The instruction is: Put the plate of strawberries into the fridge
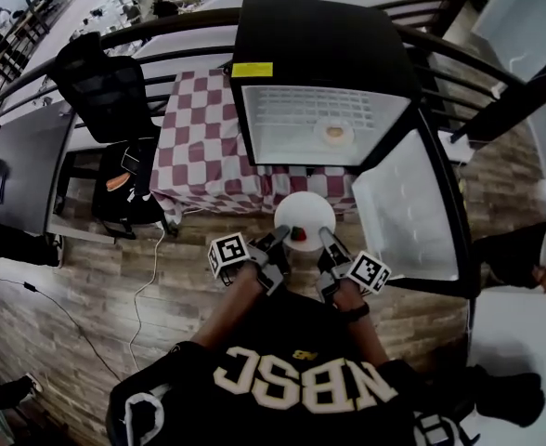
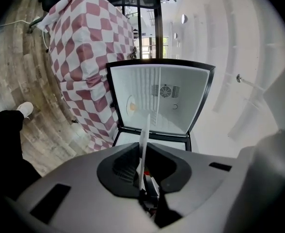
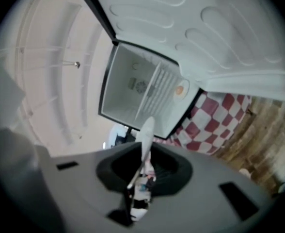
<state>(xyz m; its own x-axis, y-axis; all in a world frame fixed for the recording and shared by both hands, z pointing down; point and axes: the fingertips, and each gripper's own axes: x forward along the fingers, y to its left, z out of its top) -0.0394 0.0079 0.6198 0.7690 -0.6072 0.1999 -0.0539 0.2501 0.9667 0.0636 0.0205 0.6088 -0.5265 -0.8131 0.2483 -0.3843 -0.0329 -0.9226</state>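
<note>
A white plate with red strawberries hangs in front of the open black mini fridge. My left gripper is shut on the plate's left rim and my right gripper on its right rim. In the left gripper view the plate shows edge-on between the jaws of that gripper, facing the fridge's white inside. The right gripper view shows the plate rim pinched the same way in the right gripper, with the fridge ahead.
The fridge door swings open to the right. A round, doughnut-like item lies on the fridge's wire shelf. A table with a red-and-white checked cloth stands left of the fridge, a black chair beyond it. A railing runs behind.
</note>
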